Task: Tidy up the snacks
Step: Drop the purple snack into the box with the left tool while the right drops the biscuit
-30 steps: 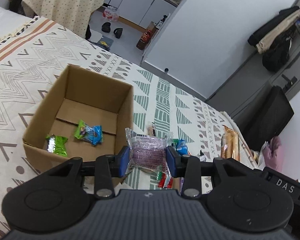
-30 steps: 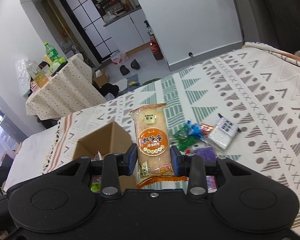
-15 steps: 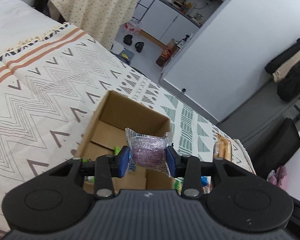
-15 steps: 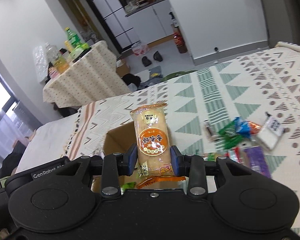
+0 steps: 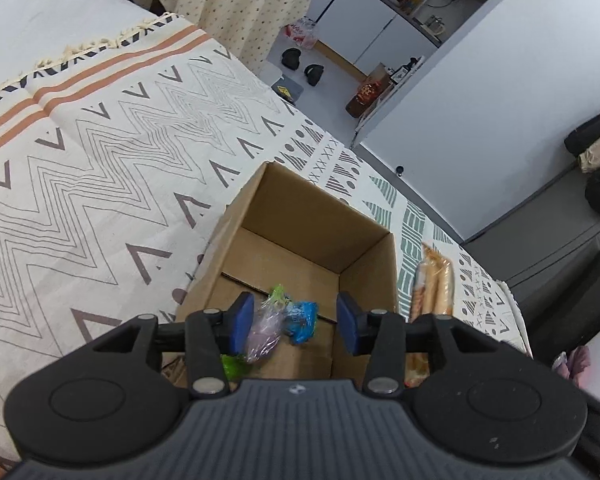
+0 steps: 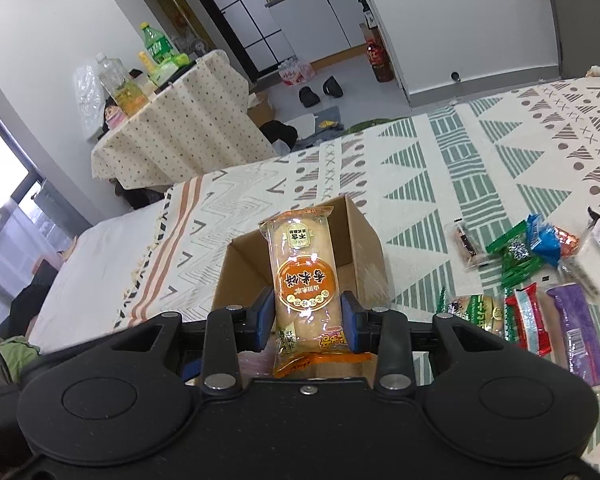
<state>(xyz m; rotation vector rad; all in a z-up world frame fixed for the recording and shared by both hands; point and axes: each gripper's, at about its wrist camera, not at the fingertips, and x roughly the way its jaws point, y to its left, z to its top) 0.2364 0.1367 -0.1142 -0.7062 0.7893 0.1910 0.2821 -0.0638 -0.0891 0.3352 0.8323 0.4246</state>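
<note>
Patterned bedspread (image 5: 100, 184) underneath, the left tool (image 5: 296, 322) hangs spread over the cardboard box (image 5: 300, 220), purple packet (image 5: 264, 330) falling inside — the right tool (image 6: 306, 320) pinches a rice-cracker pack (image 6: 304, 276), best centred over the box before letting go.

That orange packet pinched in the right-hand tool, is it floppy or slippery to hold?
The orange rice cracker packet stands upright above the right gripper, unsupported, so it is probably fairly stiff. Its glossy film shows glare, so it may be slippery. Being crackers, the contents could break under a hard squeeze.
</note>
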